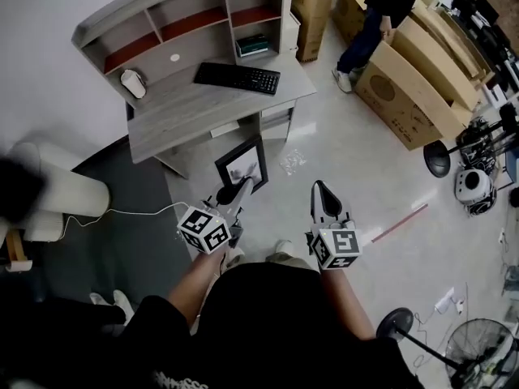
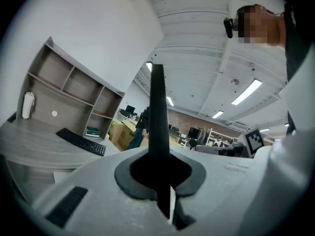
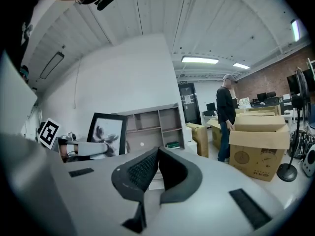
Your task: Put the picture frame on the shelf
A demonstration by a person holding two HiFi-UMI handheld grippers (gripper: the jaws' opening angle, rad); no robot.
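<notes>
Pinching picture frame (image 1: pixel 243 165) edge, left fingers (image 1: pixel 238 193) clamped; right fingers (image 1: pixel 325 200) closed, empty

The person is wearing a black short-sleeved top (image 1: pixel 268 322), white print at 6 o'clock; the left gripper (image 1: pixel 244 185) and right gripper (image 1: pixel 317 187) are each carrying 1 black-and-white marker cube.

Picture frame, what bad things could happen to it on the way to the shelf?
Only the left claw pinches the picture frame, at one edge, so it might tip or slip and drop on the floor. The shelf openings look low; it may not fit upright. It could also bump the keyboard below.
</notes>
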